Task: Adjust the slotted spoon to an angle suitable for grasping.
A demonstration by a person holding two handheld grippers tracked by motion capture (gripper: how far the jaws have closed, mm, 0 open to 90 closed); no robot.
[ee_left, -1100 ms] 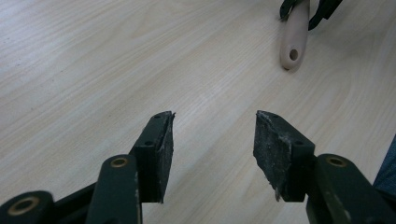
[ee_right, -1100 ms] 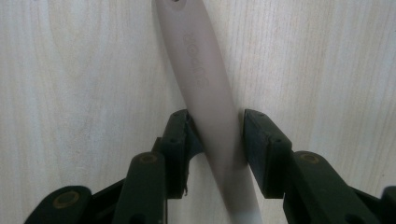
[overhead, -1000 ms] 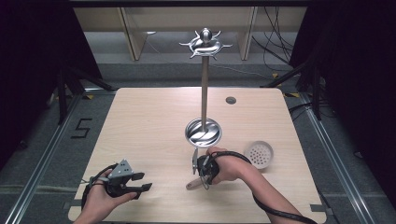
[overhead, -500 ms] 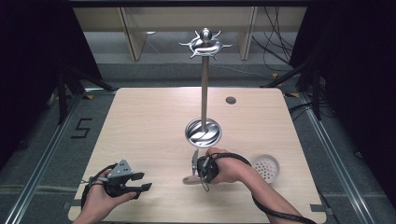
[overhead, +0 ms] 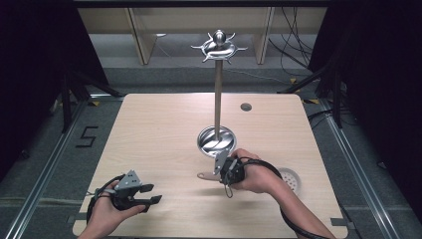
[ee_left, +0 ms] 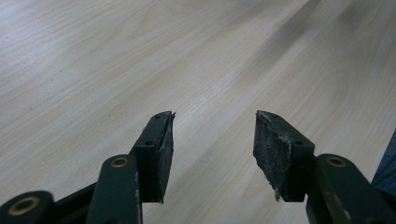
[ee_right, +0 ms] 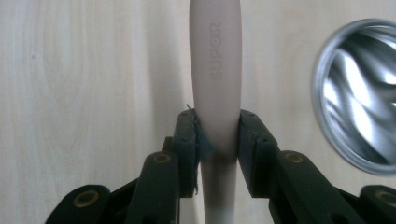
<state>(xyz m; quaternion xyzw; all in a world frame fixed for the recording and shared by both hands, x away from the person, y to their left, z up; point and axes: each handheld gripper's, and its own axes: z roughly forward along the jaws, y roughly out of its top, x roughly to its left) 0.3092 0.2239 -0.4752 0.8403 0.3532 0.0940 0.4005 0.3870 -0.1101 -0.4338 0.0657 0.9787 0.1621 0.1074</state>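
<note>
Since the earlier frame my right gripper (overhead: 215, 175) has slid left and toward me across the bench (overhead: 159, 129), dragging the utensil along; its perforated round head (overhead: 290, 179), which lay clear beside the stand, now sits close behind my right hand (overhead: 254, 175). My left gripper (overhead: 152, 194) has stayed put near the front left corner.

On the right, the fingers (ee_right: 187, 140) pinch the utensil handle (ee_right: 215, 70) between them, rubber pads pressed against both sides. That handle is a smooth, matte, pale beige rod, rounded and slightly swollen in the middle, with "SUPOR" embossed along it. It lies low over the bench in front of the stand's base; I cannot tell whether it touches the wood.

My left fingers (ee_left: 156, 149) stand wide apart with nothing between them, their black pads scuffed and frayed at the edges, over bare light wood grain.

Just behind the handle sits the stand's polished metal dish base (overhead: 217, 139), shiny and concave, with a thin post (overhead: 218, 99) rising to a spiked ornamental top (overhead: 219, 47).
</note>
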